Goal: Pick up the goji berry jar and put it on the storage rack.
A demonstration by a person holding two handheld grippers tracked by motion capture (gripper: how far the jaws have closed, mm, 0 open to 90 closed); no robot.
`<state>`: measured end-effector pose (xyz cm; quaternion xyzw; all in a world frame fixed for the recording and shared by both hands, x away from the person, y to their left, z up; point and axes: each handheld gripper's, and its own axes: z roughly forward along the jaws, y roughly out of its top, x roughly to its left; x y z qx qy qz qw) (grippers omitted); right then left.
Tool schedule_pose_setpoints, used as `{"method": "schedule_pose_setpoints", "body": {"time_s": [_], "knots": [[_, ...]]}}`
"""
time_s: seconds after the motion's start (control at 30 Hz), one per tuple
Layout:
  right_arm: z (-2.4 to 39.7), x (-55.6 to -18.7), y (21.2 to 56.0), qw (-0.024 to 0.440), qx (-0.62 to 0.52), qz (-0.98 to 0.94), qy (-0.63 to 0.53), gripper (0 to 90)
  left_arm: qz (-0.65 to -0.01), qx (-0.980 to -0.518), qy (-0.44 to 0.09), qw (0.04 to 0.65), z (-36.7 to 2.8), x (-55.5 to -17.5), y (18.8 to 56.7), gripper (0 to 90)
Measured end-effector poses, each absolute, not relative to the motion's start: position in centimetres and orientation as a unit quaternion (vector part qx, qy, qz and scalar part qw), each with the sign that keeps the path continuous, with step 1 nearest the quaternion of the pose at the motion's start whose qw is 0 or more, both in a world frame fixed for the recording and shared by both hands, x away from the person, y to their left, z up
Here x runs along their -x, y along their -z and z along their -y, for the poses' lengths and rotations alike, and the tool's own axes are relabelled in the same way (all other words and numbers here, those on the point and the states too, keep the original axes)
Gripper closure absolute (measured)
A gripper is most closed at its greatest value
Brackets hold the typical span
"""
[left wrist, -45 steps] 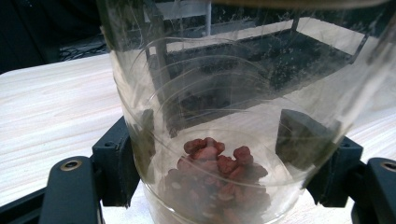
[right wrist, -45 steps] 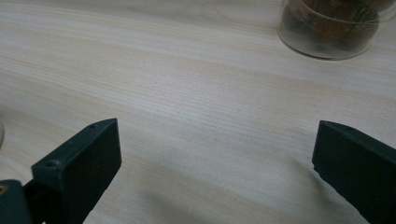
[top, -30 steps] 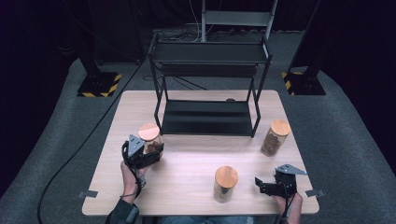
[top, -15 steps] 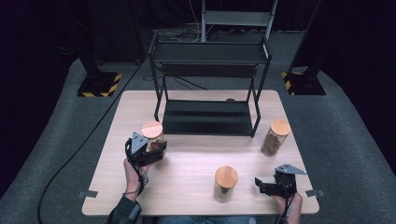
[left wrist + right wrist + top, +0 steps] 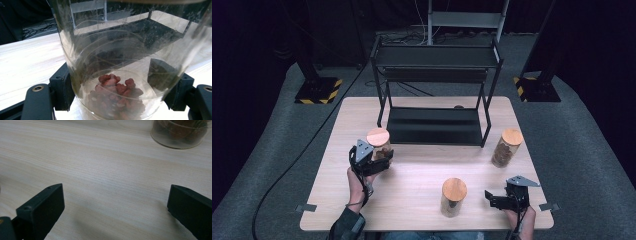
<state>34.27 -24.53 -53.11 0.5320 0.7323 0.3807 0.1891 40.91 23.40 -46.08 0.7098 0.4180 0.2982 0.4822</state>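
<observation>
My left gripper (image 5: 377, 161) is shut on a glass jar (image 5: 379, 145) with a round wooden lid, at the table's left, just in front of the black rack (image 5: 437, 125). In the left gripper view the jaws press both sides of the jar (image 5: 117, 62), and reddish-brown pieces (image 5: 117, 87) lie at its bottom. Whether the jar rests on the table I cannot tell. My right gripper (image 5: 490, 198) lies near the front right edge, open and pointing left. In the right gripper view its jaws (image 5: 115, 192) stand wide apart over bare wood.
A second lidded jar (image 5: 453, 197) stands at the front middle, left of the right gripper. A third jar (image 5: 507, 147) stands at the right beside the rack's leg, its base visible (image 5: 178, 132). The wooden table (image 5: 422, 165) has bare room in the middle.
The left gripper with its jar has drifted a little to the right and toward the rack. The right gripper has stayed put.
</observation>
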Motion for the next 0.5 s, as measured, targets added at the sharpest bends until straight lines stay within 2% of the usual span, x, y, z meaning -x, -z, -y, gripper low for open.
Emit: {"method": "schedule_pose_setpoints", "body": {"time_s": [0.5], "knots": [[24.50, -34.36, 53.14, 0.184, -0.529, -0.737, -0.379, 0.2, -0.408, -0.713, -0.297, 0.487, -22.50, -41.56, 45.55, 24.7]]}}
